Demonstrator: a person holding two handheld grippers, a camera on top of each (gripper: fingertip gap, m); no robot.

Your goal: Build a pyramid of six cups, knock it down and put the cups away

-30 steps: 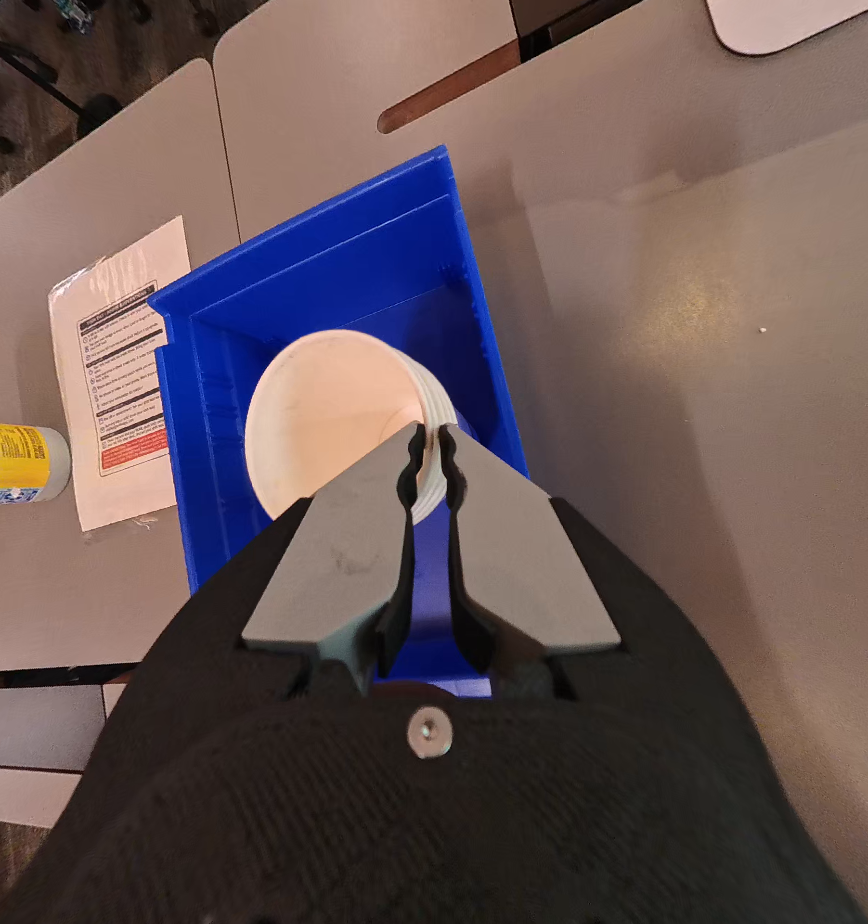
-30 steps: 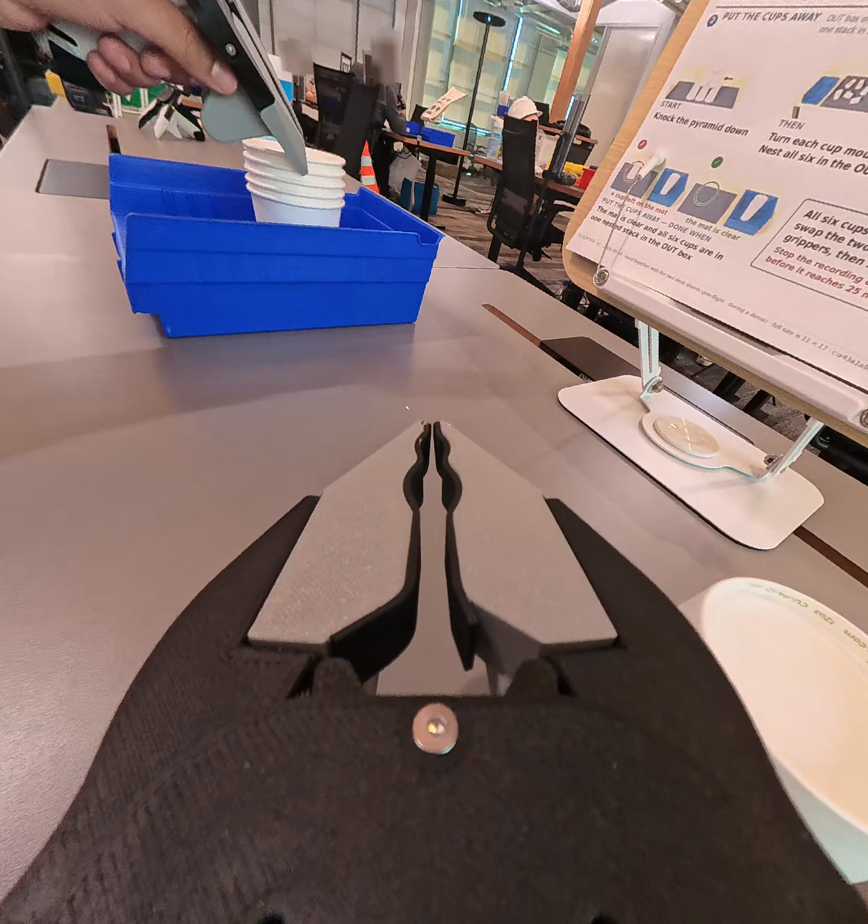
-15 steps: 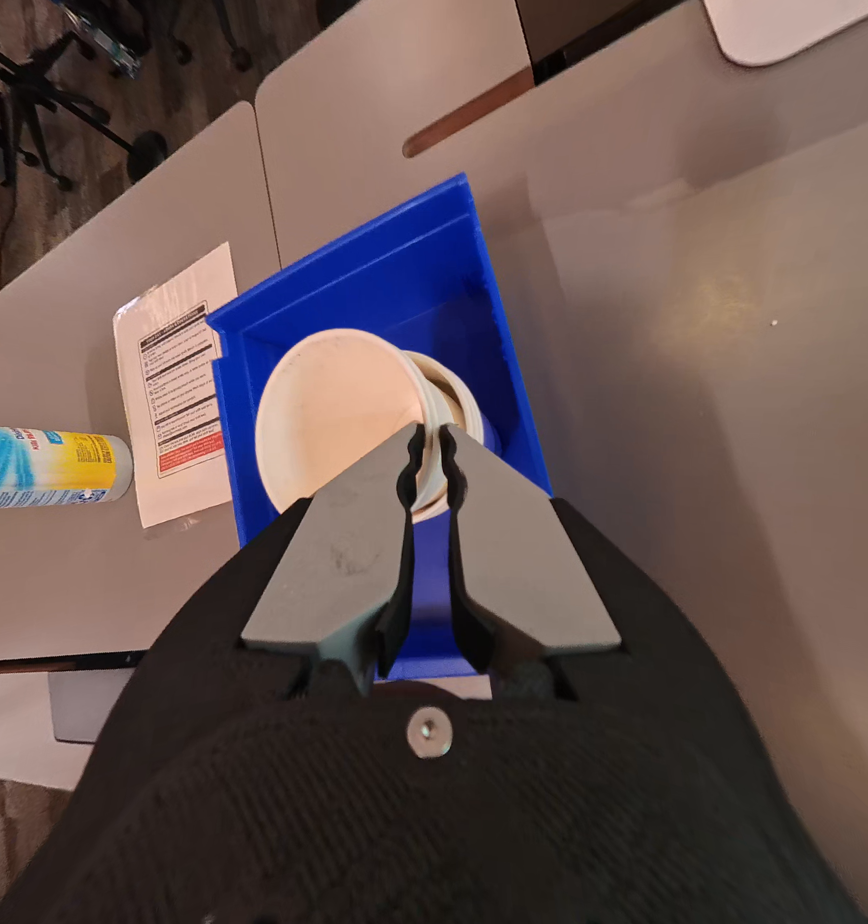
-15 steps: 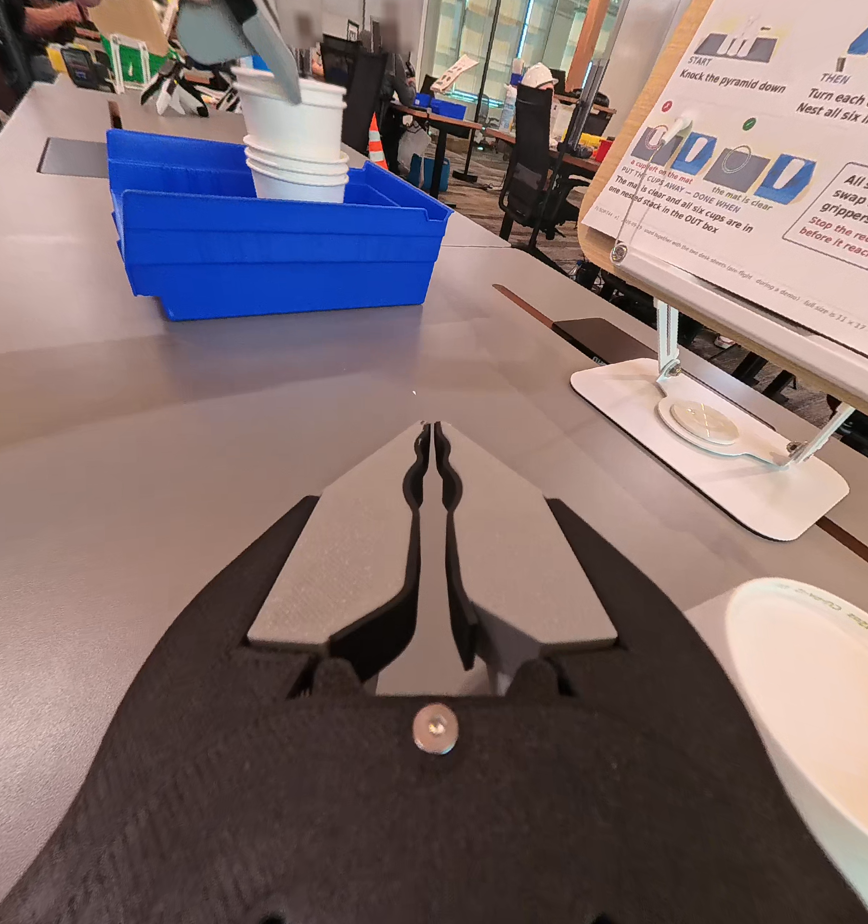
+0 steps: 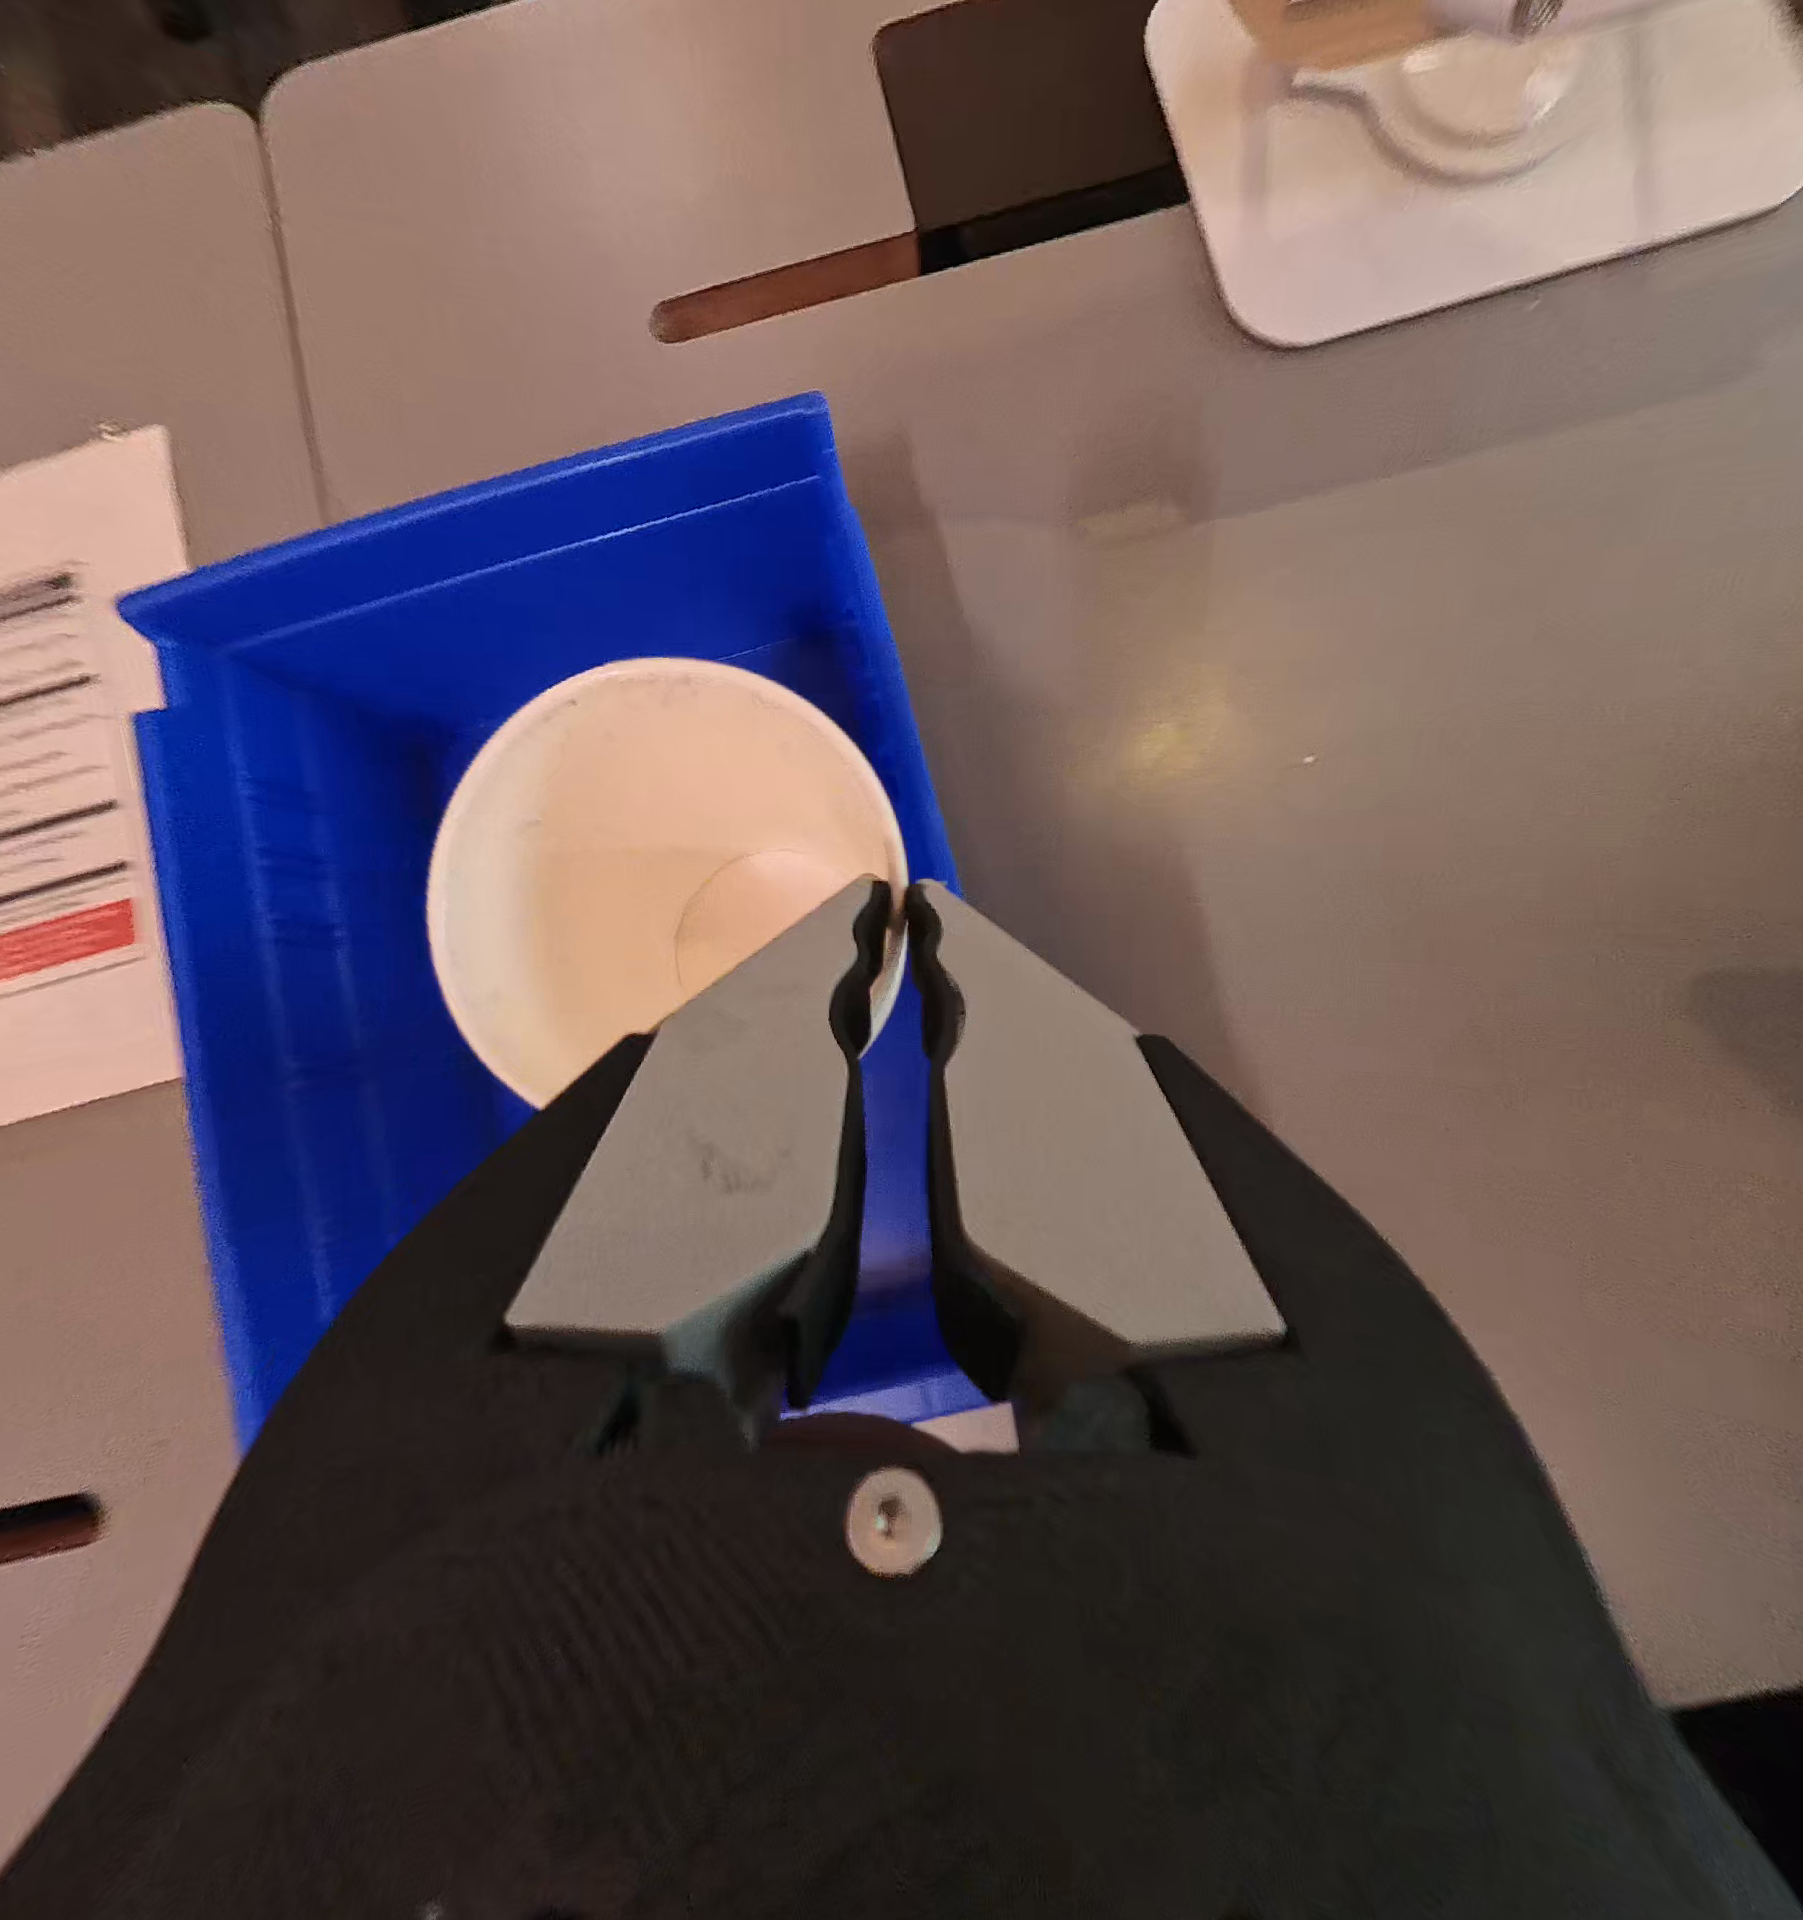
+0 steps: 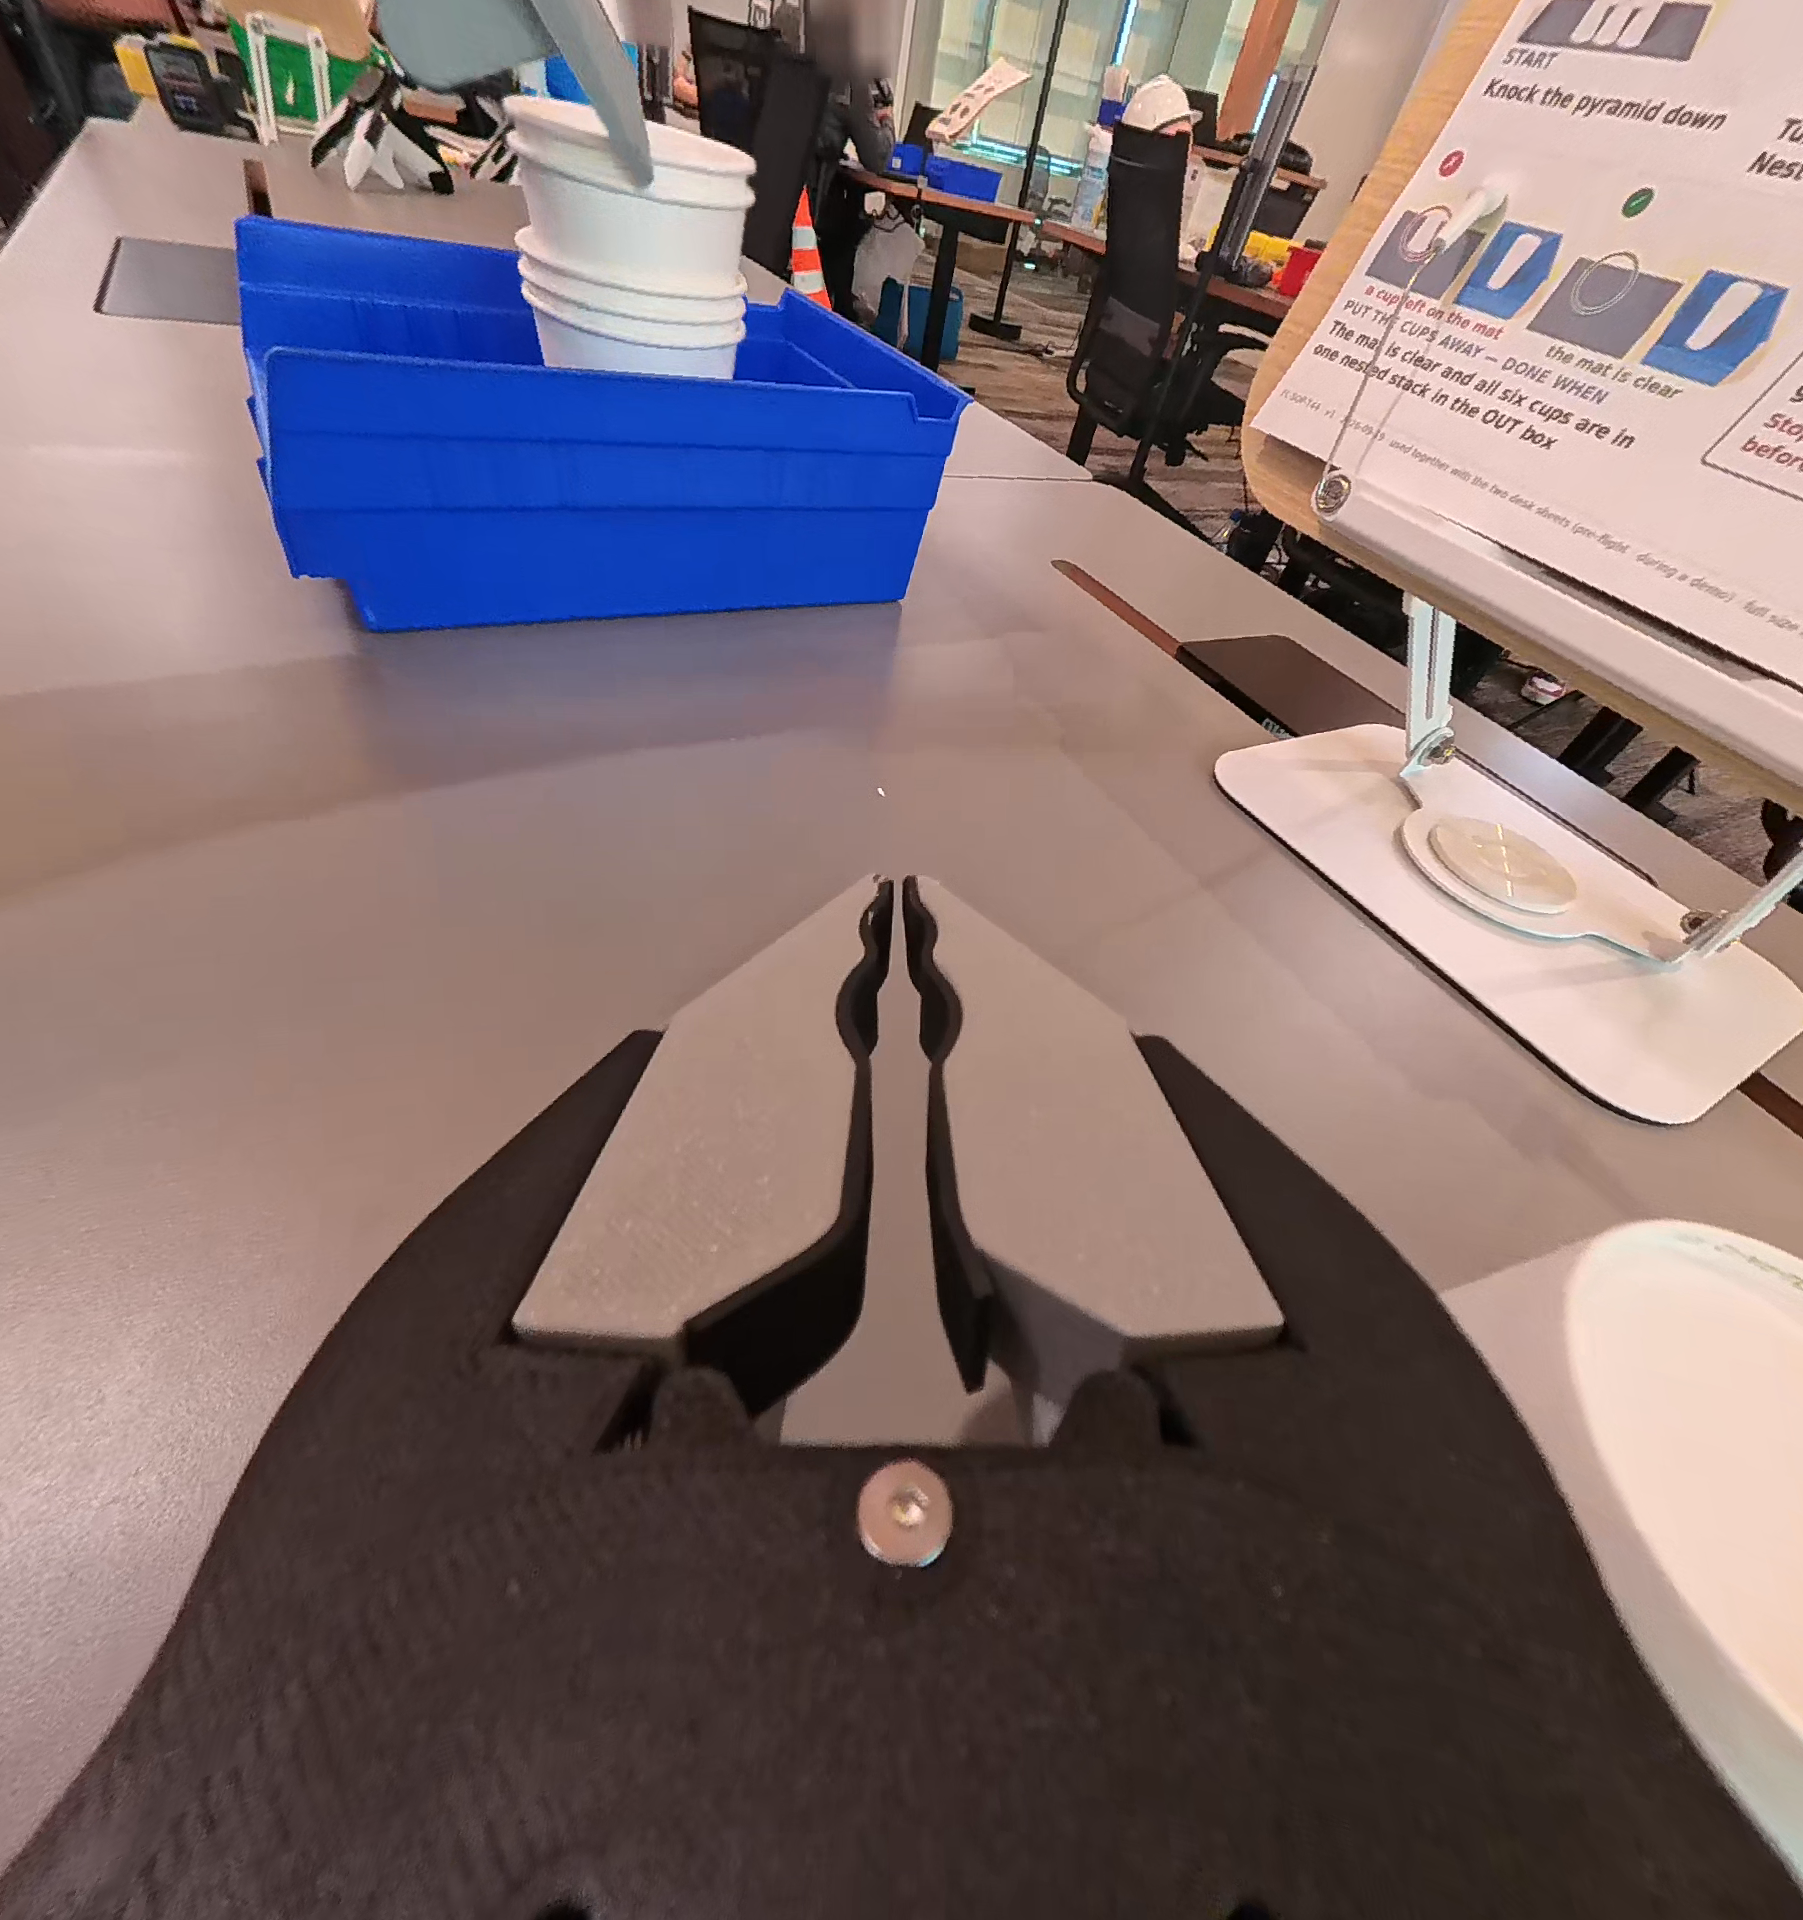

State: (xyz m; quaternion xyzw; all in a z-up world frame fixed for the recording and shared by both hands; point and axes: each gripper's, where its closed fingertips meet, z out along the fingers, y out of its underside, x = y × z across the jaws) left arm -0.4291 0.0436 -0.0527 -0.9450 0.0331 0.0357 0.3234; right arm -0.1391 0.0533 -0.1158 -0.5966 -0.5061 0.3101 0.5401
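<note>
A white paper cup (image 5: 658, 862), mouth up, is pinched at its rim by the left gripper (image 5: 895, 902), one of the fingers (image 5: 762, 1091) inside the cup and the other outside. The right wrist view shows it raised partly out of a nested stack of white cups (image 6: 635, 322) standing in a blue bin (image 6: 585, 488) on the grey table (image 6: 253, 935). The right gripper (image 6: 895, 899), well apart from the bin, hangs over bare table with its fingers pressed almost together on nothing. Another white cup (image 6: 1728, 1507) lies at that view's lower right edge. A white stand (image 6: 1520, 914) carries an instruction board (image 6: 1603, 312); a printed sheet (image 5: 35, 779) lies beside the bin.
</note>
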